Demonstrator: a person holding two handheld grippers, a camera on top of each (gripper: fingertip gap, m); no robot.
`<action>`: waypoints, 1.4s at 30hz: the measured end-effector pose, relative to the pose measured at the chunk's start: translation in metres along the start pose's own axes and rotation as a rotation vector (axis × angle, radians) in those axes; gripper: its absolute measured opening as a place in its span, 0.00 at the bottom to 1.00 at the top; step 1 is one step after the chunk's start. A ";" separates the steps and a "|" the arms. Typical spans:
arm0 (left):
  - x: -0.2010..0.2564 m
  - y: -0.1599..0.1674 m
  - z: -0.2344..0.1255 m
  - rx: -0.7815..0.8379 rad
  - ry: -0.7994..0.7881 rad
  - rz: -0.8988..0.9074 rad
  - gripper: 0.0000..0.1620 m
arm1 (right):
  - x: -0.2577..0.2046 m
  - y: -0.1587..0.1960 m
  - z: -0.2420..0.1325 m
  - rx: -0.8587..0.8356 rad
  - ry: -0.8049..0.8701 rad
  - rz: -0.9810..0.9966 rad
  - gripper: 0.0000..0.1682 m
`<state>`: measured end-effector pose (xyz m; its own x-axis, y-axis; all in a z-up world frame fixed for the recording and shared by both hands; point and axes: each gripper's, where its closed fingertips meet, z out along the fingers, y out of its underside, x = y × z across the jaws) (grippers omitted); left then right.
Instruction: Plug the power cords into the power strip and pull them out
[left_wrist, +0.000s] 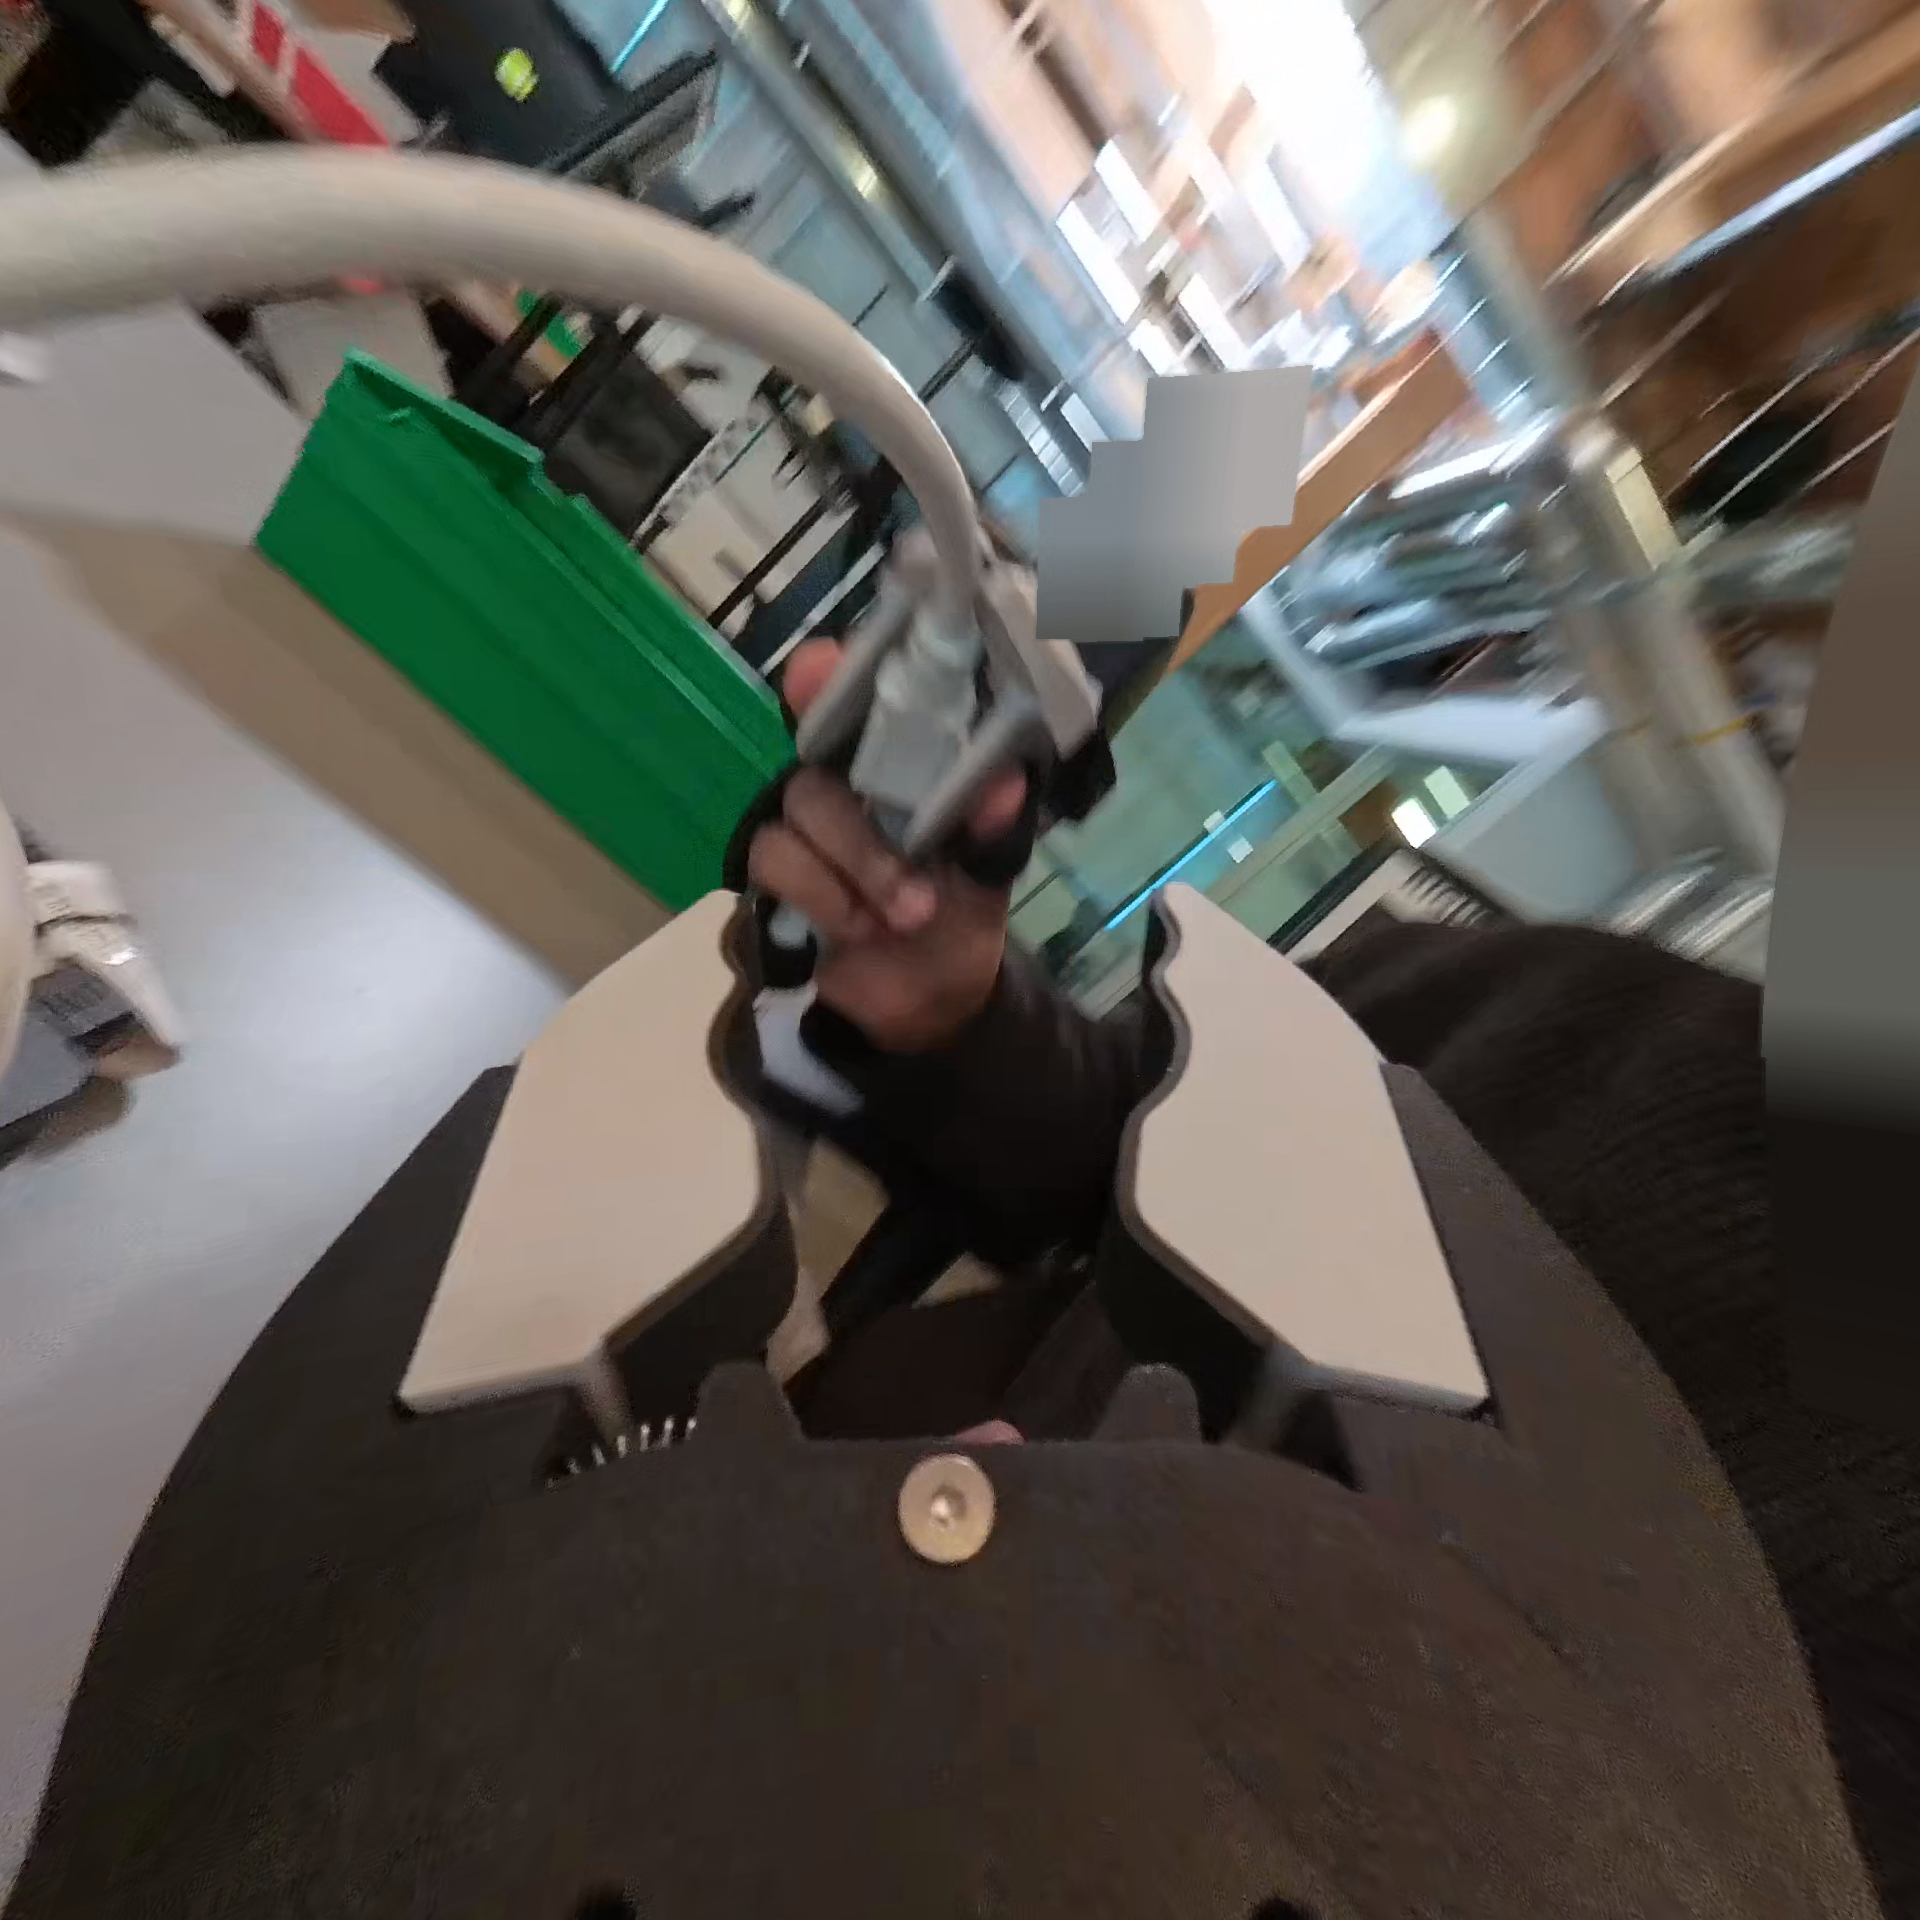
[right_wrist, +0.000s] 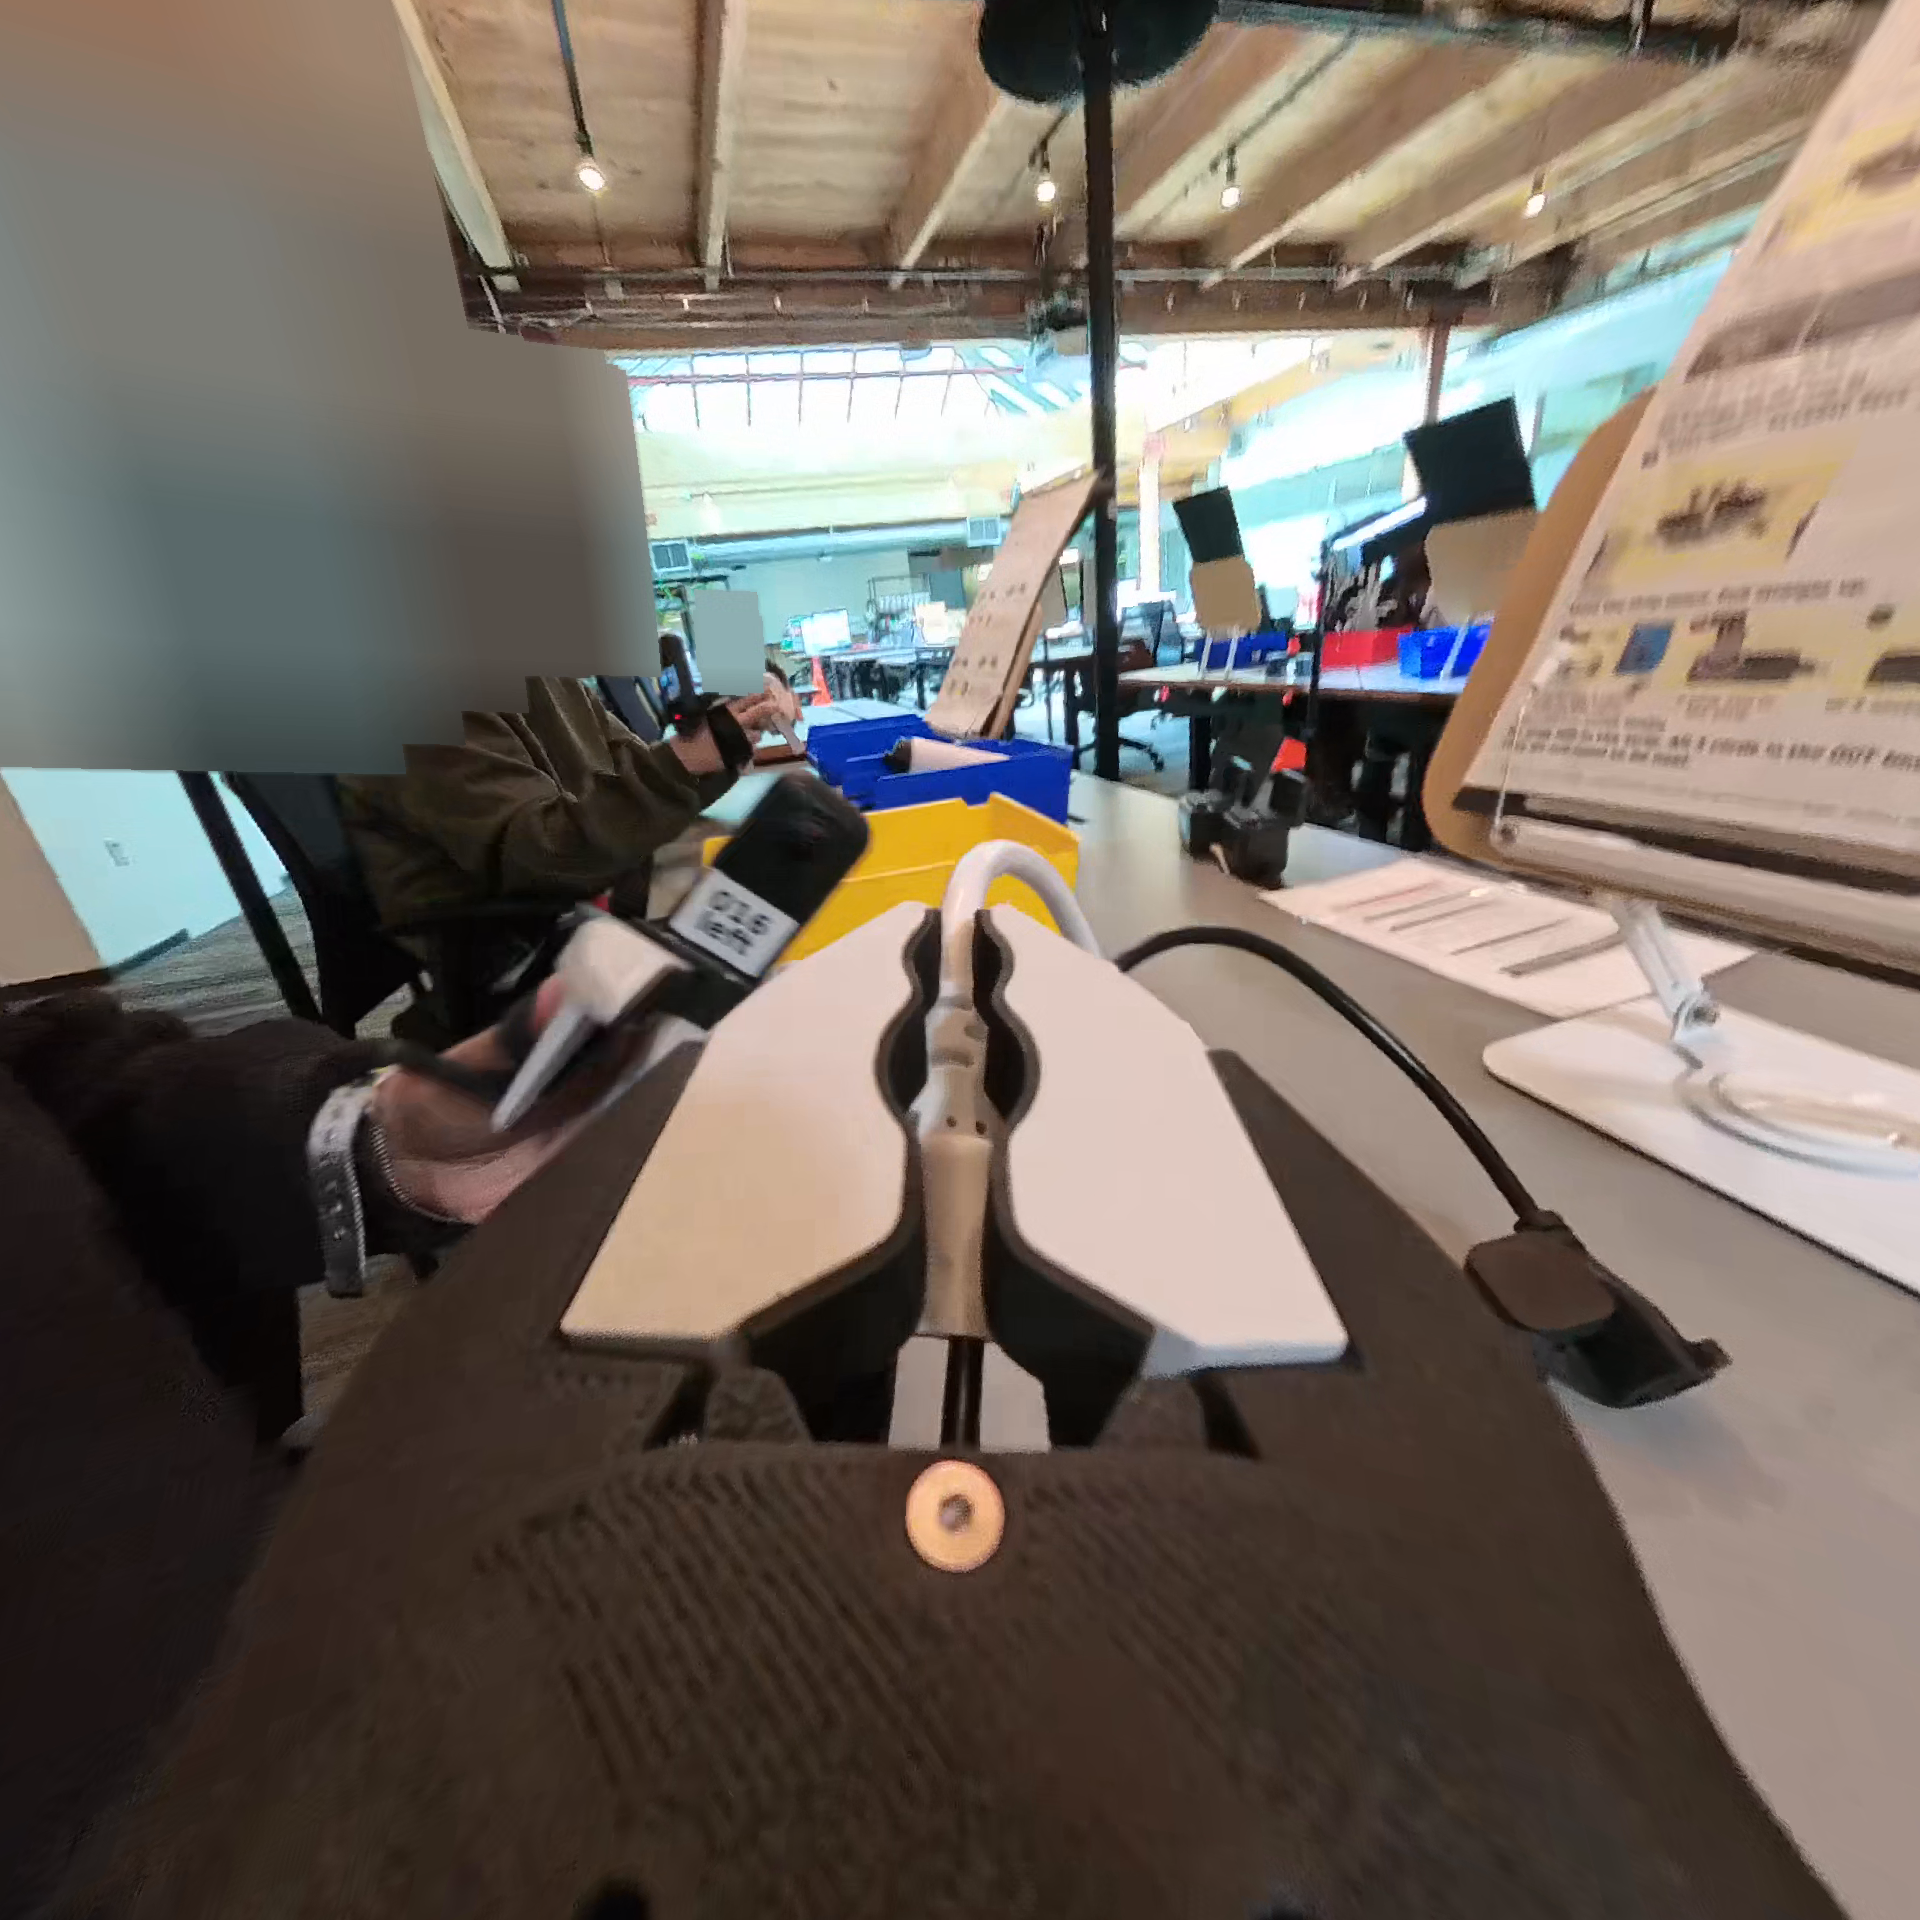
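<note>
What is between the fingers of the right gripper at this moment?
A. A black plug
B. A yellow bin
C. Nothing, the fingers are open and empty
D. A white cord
D: in the right wrist view the right gripper is shut on the white cord, which runs along the narrow gap between its fingers, while the black plug lies apart on the table.

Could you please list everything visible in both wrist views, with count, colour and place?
white power cord: one, white, clamped in the right gripper
black cord: one, black, plug lying on the grey table
yellow bin: one, yellow, ahead on the table
blue bins: two or more, blue, behind the yellow one
green bin: one, green, left wrist view
document stand: one, right
right gripper: shut on cord
left gripper: open, empty
</note>
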<state>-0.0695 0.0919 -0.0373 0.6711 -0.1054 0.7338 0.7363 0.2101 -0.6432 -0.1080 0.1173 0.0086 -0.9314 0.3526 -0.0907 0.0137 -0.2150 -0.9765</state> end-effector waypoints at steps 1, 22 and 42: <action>0.003 -0.009 0.004 0.045 0.043 -0.036 0.47 | -0.009 -0.003 -0.006 0.015 0.006 -0.026 0.03; 0.034 -0.018 0.047 -0.085 -0.047 0.220 0.01 | -0.049 0.065 -0.024 -0.348 -0.046 0.032 0.27; 0.072 0.008 0.055 -0.226 0.234 0.082 0.01 | -0.090 0.101 -0.012 -0.435 -0.189 -0.088 0.13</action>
<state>-0.0201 0.1392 0.0219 0.7113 -0.3226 0.6244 0.6619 0.0085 -0.7496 -0.0189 0.0749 -0.0841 -0.9851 0.1717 -0.0065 0.0454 0.2235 -0.9736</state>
